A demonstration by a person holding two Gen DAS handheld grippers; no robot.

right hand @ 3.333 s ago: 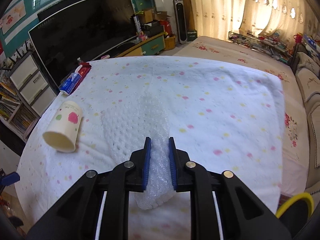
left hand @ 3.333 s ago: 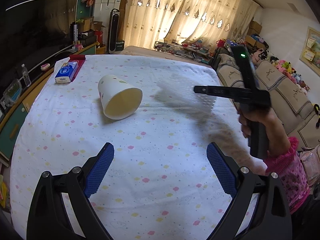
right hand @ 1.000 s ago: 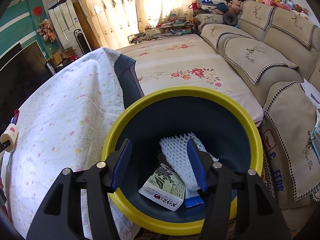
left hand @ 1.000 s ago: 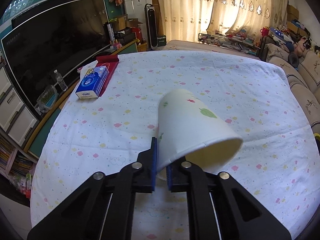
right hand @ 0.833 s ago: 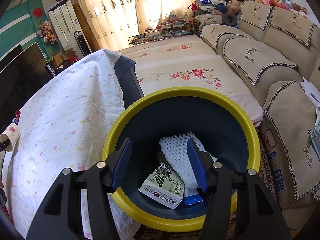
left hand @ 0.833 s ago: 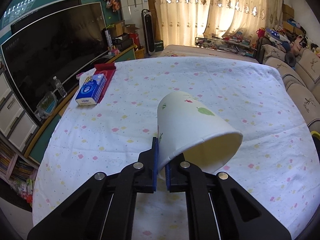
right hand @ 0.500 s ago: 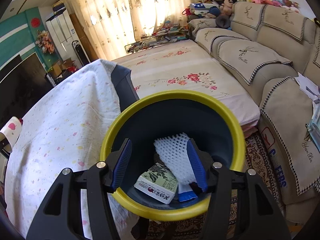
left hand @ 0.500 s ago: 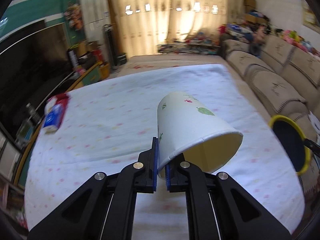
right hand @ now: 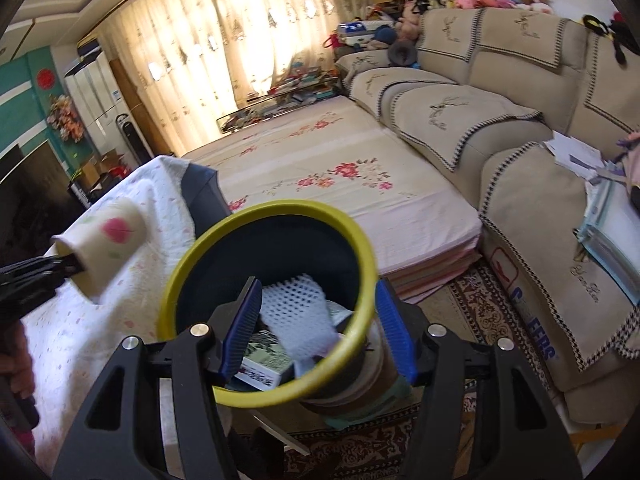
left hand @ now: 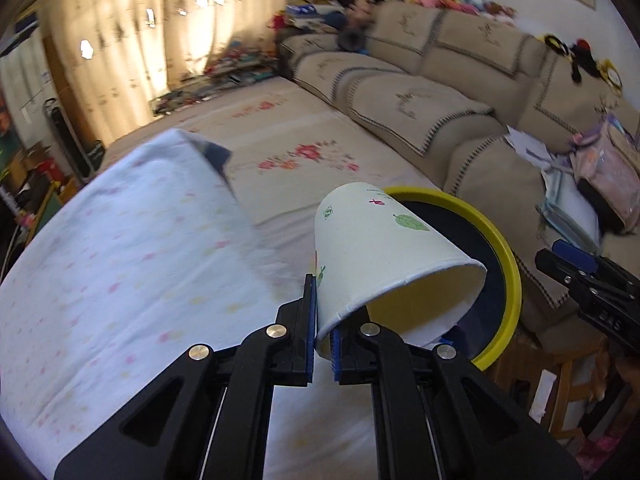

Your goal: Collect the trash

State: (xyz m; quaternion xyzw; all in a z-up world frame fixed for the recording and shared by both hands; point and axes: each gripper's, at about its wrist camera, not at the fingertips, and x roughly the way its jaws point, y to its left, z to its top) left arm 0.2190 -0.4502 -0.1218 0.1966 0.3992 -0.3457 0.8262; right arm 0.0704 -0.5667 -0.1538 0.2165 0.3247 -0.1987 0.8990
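Paper cup [left hand: 384, 252] beside bin [left hand: 502, 256]

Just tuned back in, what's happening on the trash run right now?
The left gripper is shut on the rim of a paper cup, held in the air near the yellow-rimmed bin beside the cloth-covered table. The cup is not in the bin yet. The right gripper is open and empty above the bin, which already holds white foam netting and a small box.
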